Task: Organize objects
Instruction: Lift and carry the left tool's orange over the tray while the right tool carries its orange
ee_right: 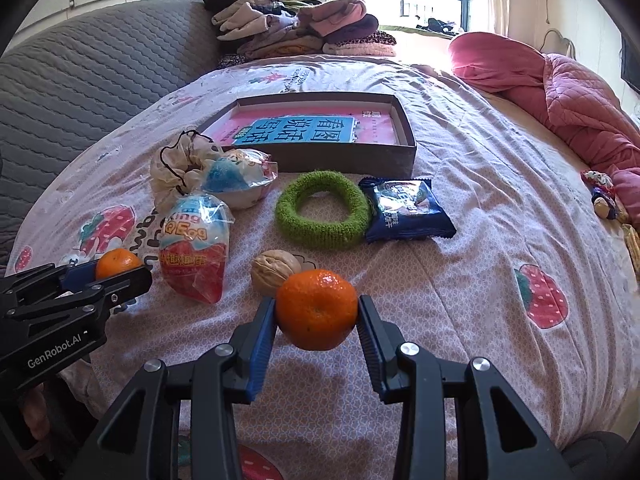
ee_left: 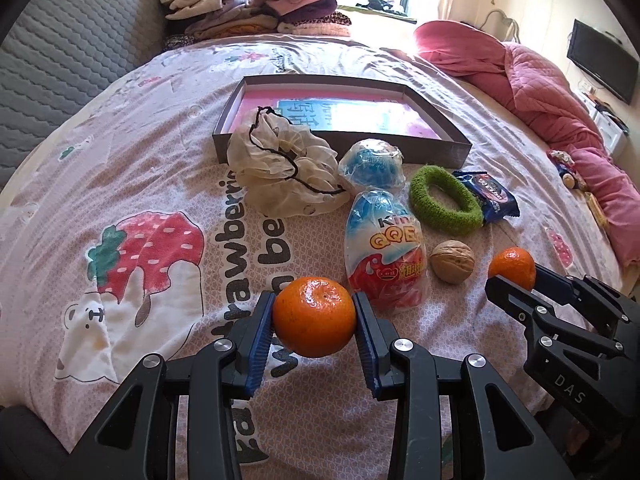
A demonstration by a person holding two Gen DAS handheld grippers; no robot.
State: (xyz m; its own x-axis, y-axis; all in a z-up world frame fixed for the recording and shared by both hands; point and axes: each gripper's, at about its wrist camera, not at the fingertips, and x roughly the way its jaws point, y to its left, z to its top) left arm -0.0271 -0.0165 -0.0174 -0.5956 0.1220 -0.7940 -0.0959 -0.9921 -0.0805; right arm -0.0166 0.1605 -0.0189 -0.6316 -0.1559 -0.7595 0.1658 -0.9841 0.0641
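Observation:
My left gripper (ee_left: 314, 316) is shut on a tangerine (ee_left: 314, 316) held just above the bedsheet. My right gripper (ee_right: 317, 310) is shut on a second tangerine (ee_right: 317, 310); it shows at the right in the left wrist view (ee_left: 512, 266). On the bed lie a walnut (ee_right: 274, 272), a toy egg pack (ee_left: 382, 252), a blue-and-white egg half in plastic (ee_left: 372, 163), a green fuzzy ring (ee_right: 322, 210), a blue snack packet (ee_right: 406, 210) and a cream drawstring pouch (ee_left: 280, 168). Behind them stands a shallow dark box (ee_right: 352, 162) with a pink and blue book inside.
Folded clothes (ee_right: 296, 28) are piled at the far end of the bed. A pink quilt (ee_right: 560, 92) lies bunched along the right side. A grey quilted headboard (ee_left: 60, 48) rises on the left. Small toys (ee_right: 602, 196) lie near the right edge.

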